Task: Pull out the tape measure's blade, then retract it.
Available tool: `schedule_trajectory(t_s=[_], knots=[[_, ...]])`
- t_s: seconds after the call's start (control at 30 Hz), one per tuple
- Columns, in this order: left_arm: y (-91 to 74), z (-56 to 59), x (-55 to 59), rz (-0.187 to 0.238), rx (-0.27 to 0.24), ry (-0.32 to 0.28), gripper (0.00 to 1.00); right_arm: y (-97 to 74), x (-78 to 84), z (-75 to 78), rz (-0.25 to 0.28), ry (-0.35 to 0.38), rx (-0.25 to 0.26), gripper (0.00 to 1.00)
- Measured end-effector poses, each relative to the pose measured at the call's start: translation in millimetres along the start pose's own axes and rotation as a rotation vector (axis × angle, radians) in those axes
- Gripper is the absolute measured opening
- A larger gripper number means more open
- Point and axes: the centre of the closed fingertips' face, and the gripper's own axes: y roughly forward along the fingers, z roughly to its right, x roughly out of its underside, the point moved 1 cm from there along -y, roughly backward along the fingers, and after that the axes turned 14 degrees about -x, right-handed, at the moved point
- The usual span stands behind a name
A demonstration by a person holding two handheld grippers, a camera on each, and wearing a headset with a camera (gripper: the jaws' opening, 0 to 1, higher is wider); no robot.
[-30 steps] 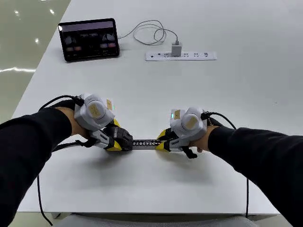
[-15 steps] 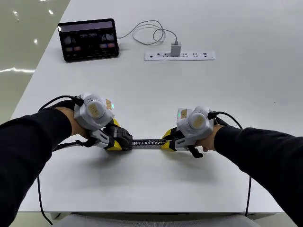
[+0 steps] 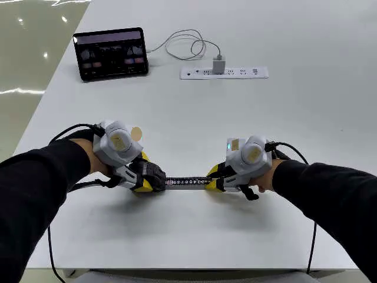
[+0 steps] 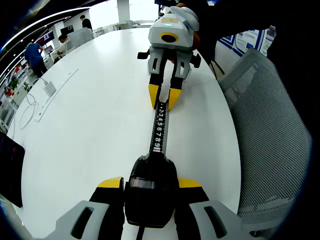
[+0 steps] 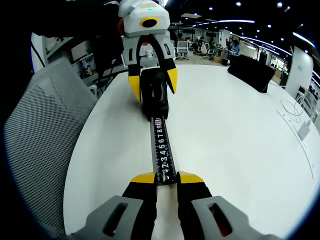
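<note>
At the near edge of the table (image 3: 194,118), just in front of the person, the tape measure lay flat with its long axis running straight across from one gripper to the other. The left gripper (image 3: 142,174) was clenched on the black case (image 4: 151,175), a yellow-tipped jaw on either side of it. From the mouth of the case a short run of blade (image 5: 161,145) stretched along the tabletop, numbers up, directly away from the left gripper and toward the right one. The right gripper (image 5: 166,179) was pinched on the free end of the blade, its jaws nearly together with the tip between them. The two grippers faced each other nose to nose along that one line, near each other but apart.

Any further pull or feed-back seemed to depend on the right gripper travelling along the blade's own axis. A sideways drift would likely have kinked or twisted the strip. The right gripper was the nearer one to the free end, and the left served as the anchor.

A mesh chair (image 4: 265,125) stood beside the table edge. Far across the table sat a power strip (image 3: 224,72) and a tablet (image 3: 111,52), well apart from the work.
</note>
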Motion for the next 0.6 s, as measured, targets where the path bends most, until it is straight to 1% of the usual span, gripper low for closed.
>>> schedule_trajectory(t_s=[0.4, 0.6], knots=[[0.7, -0.8, 0.7, 0.001, -0.002, -0.011, 0.35, -10.5, 11.0, -0.9, 0.009, 0.017, 0.008, 0.10], [1.7, -1.6, 1.0, -0.002, -0.003, -0.010, 0.35, -14.5, 15.2, -1.0, 0.004, 0.015, 0.011, 0.10]])
